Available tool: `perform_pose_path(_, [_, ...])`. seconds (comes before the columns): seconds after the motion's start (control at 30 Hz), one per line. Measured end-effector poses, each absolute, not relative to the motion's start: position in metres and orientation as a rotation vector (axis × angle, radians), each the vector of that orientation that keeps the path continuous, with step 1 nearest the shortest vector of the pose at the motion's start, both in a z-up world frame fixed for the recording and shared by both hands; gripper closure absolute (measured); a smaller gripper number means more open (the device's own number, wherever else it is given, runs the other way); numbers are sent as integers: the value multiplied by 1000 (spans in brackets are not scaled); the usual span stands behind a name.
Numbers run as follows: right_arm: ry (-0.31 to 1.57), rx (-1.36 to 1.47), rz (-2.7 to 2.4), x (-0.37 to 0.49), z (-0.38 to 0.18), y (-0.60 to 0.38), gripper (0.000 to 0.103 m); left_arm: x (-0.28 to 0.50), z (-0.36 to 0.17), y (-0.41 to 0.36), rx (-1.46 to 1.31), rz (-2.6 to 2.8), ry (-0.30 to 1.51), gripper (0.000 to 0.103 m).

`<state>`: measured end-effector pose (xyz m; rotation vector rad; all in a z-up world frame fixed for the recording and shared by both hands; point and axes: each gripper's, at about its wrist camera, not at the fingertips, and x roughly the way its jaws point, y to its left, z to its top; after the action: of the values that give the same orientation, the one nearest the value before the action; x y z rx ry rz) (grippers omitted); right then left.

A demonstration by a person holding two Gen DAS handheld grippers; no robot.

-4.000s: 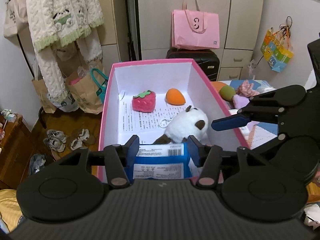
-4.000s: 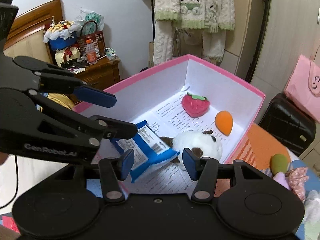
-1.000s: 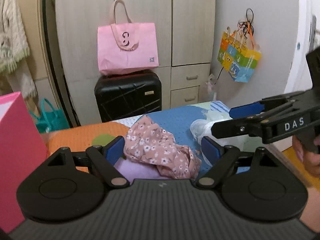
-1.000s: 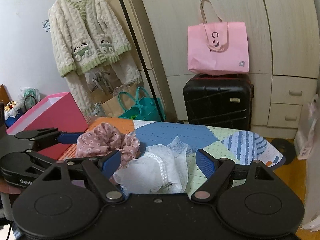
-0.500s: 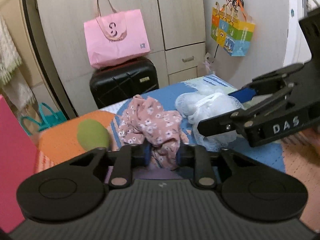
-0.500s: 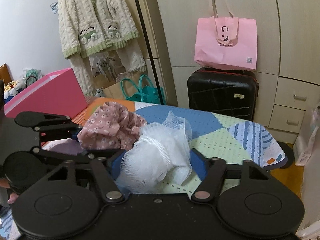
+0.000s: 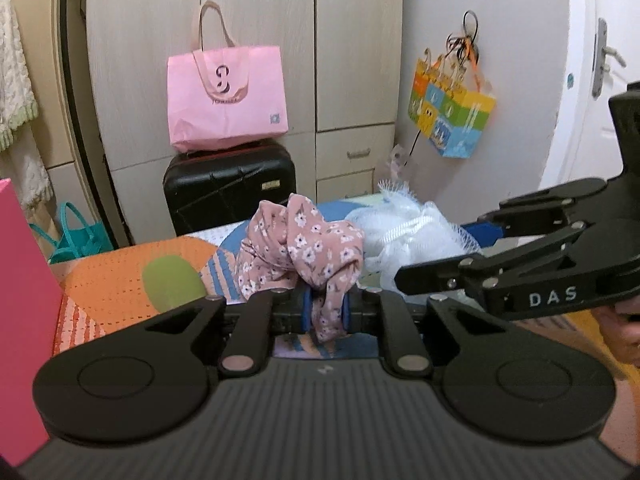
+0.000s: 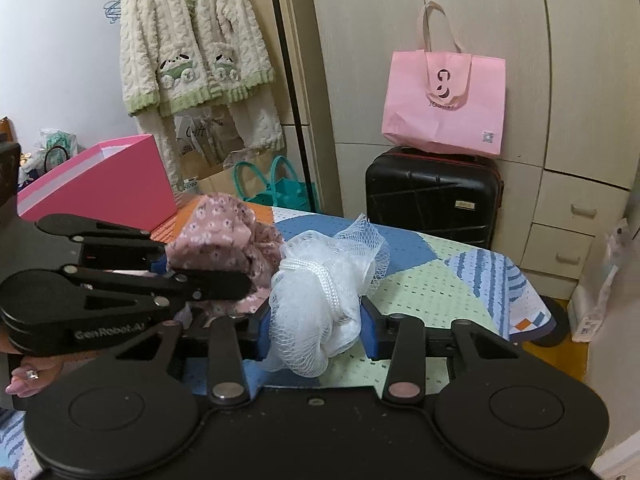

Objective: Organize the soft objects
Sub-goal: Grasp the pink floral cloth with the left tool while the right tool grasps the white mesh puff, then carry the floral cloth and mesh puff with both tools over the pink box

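Note:
My left gripper (image 7: 326, 310) is shut on a pink floral scrunchie (image 7: 304, 248) and holds it above the patterned bedspread (image 7: 120, 280). My right gripper (image 8: 318, 330) is shut on a white mesh bath pouf (image 8: 320, 280), also lifted off the bedspread (image 8: 440, 280). The two grippers are side by side; the scrunchie (image 8: 224, 240) and the left gripper show at the left of the right wrist view, the pouf (image 7: 408, 232) at the right of the left wrist view. The pink box (image 8: 104, 184) stands to the left, its inside hidden.
A green egg-shaped sponge (image 7: 172, 282) lies on the orange patch of the bedspread. A pink box wall (image 7: 20, 312) fills the left edge. A black suitcase (image 7: 228, 192) with a pink tote (image 7: 226, 108) stands by the wardrobe. A cardigan (image 8: 192, 48) hangs behind.
Both grippers left the pink box and came to the bedspread. The left closed on the scrunchie, the right on the pouf, and both items have risen off the bedspread.

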<state>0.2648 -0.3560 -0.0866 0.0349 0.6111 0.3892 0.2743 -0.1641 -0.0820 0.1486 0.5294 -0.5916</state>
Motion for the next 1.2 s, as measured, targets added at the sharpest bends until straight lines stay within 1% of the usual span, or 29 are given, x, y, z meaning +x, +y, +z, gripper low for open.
perform_pose_path(0.13, [608,36,370,253,-81,-355,56,265,-76,-160,130,-604,528,90])
perform_pose_path(0.23, [607,37,361,244,-77,-354,56,258,-73,-158,119,-617,534,93])
perform_pose_path(0.37, [616,25,349,233,-76,-352,56,253,-73,-160,119,-640,566,94])
perform_pose_path(0.47, [620,20,323,226,-76,-354,56,246,-73,-165,167,-663,563,93])
perform_pose_path(0.53, [617,26,312,223,-76,-358,56,243,-71,-168,188,-670,558,90])
perform_pose_path(0.67, [613,34,277,221,-77,-367,56,241,-66,-169,192,-708,584,92])
perform_pose_path(0.83, [614,50,272,222,-78,-373,56,229,-66,-174,269,-717,557,93])
perform_pose_path(0.9, [614,45,267,222,-78,-372,56,225,-65,-176,290,-728,540,89])
perform_pose_path(0.93, [613,45,265,221,-79,-372,56,224,-65,-178,303,-725,529,81])
perform_pose_path(0.97, [612,48,264,221,-80,-373,56,223,-64,-179,314,-718,518,64])
perform_pose_path(1.0, [612,50,261,220,-80,-374,56,223,-64,-180,322,-705,498,53])
perform_pose_path(1.03, [612,52,259,220,-81,-375,56,224,-64,-181,328,-691,476,38])
perform_pose_path(1.07, [612,53,256,220,-82,-376,56,225,-64,-182,342,-675,453,34])
perform_pose_path(1.2, [618,54,248,222,-85,-380,56,242,-68,-196,408,-660,462,26])
